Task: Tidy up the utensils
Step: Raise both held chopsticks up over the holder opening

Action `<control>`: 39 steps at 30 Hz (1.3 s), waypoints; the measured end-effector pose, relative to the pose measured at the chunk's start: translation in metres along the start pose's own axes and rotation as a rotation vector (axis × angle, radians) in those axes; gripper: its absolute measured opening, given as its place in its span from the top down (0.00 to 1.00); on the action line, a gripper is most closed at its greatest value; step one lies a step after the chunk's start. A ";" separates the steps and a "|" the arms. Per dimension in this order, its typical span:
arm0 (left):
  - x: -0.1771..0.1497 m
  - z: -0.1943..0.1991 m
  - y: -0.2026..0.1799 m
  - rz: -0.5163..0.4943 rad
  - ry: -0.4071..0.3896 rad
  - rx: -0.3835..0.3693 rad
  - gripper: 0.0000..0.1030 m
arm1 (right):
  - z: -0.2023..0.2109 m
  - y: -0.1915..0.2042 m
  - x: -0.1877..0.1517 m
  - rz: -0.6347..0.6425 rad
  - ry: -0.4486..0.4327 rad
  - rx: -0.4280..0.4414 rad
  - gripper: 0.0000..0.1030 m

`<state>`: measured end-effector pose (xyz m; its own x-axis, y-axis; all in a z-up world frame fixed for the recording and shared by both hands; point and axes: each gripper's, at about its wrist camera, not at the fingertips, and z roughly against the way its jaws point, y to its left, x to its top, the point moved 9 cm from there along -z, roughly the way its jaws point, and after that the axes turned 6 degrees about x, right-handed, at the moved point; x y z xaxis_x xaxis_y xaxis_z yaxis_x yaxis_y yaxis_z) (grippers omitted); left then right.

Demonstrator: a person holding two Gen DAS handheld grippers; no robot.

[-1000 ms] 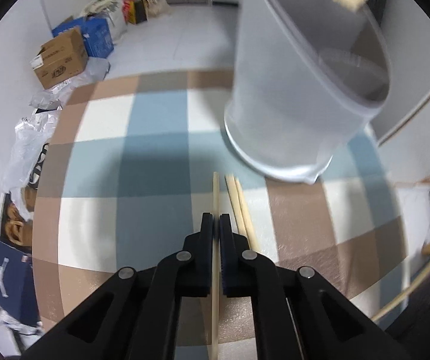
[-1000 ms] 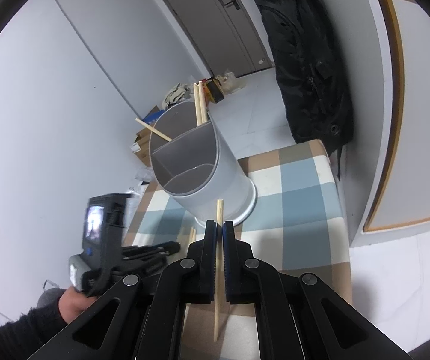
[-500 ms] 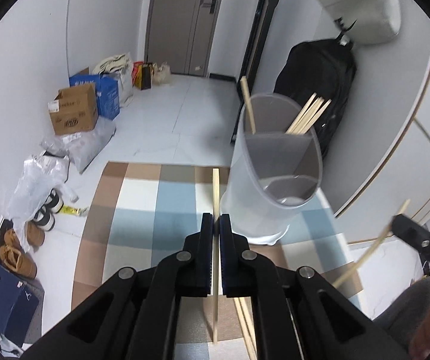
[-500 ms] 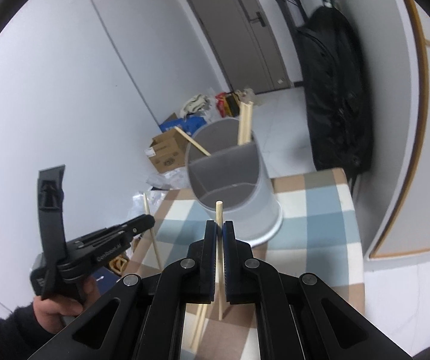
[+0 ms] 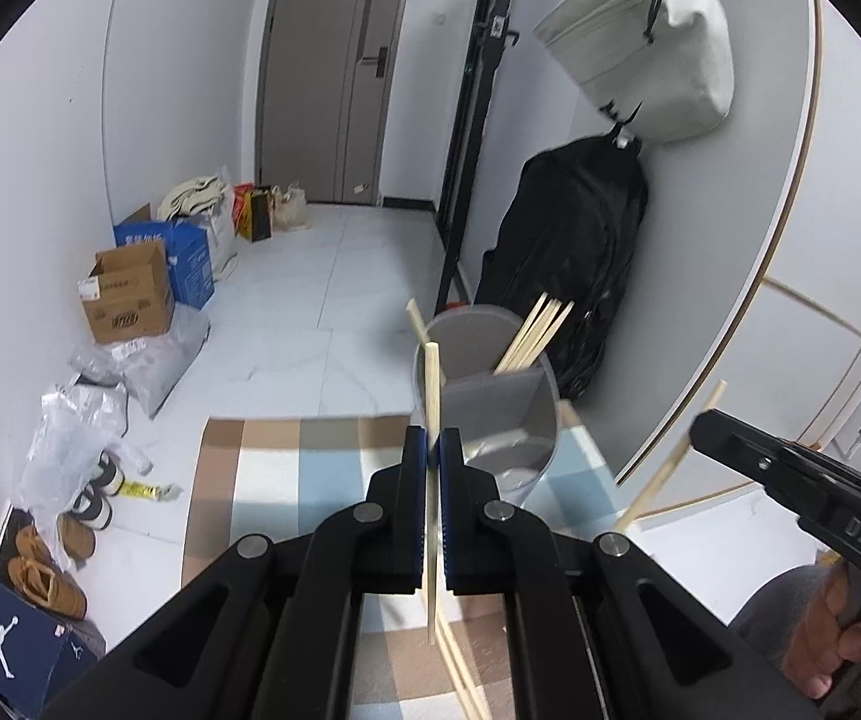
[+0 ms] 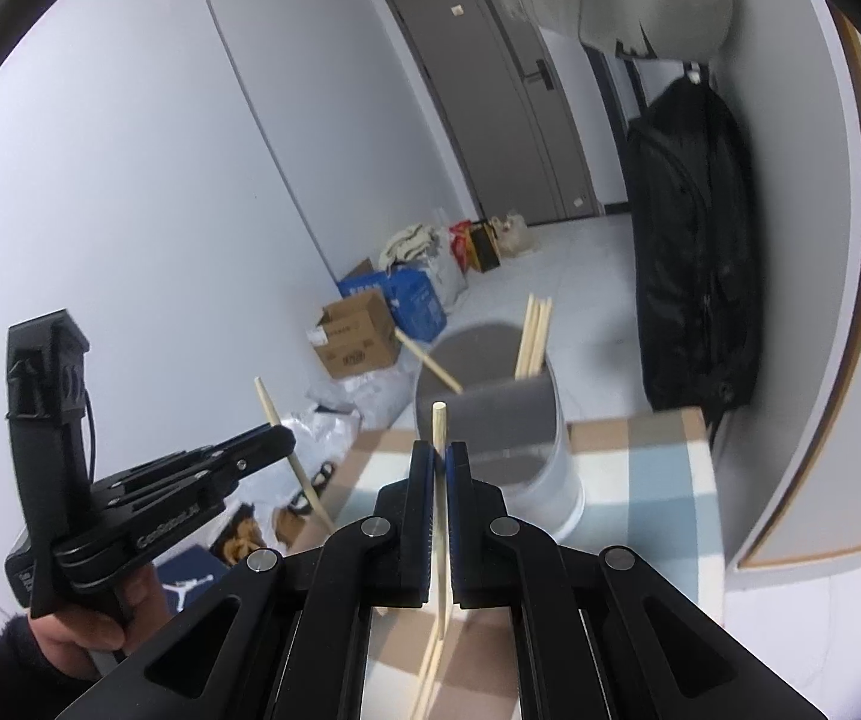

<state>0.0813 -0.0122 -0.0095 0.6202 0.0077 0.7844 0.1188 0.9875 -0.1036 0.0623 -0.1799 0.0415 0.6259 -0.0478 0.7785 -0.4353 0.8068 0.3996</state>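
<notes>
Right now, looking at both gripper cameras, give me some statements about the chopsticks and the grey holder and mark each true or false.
1. The left gripper is shut on a pale wooden chopstick. True.
2. The right gripper is open and holds nothing. False: it is shut on a second wooden chopstick.
3. The round grey divided holder is empty. False: several chopsticks stand in it.
4. The holder stands on a checked tablecloth. True.
5. More chopsticks lie on the cloth. True.

Right claw point(image 5: 707, 429) reads "DAS"; left claw point(image 6: 277, 441) "GenRobot.AI".
</notes>
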 end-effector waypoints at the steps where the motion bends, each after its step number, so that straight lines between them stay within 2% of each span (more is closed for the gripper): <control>1: 0.005 0.002 -0.001 -0.001 -0.005 -0.005 1.00 | 0.002 0.001 0.007 0.000 -0.010 0.002 0.97; 10: 0.048 0.007 -0.011 -0.021 -0.041 -0.021 1.00 | 0.007 0.002 0.066 0.005 -0.071 0.016 0.97; 23: 0.102 -0.008 -0.019 -0.032 -0.083 -0.035 1.00 | -0.013 -0.011 0.135 0.033 -0.114 0.000 0.97; 30: 0.117 -0.027 -0.022 -0.051 -0.088 -0.027 1.00 | -0.028 -0.020 0.154 0.037 -0.122 -0.006 0.97; 39: 0.118 -0.059 -0.019 -0.037 -0.066 -0.016 1.00 | -0.050 -0.033 0.162 0.039 -0.116 -0.016 0.97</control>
<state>0.1980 -0.0398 0.0484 0.5626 -0.0182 0.8265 0.1539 0.9846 -0.0830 0.2103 -0.1849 0.1307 0.5288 -0.0830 0.8447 -0.4469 0.8188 0.3603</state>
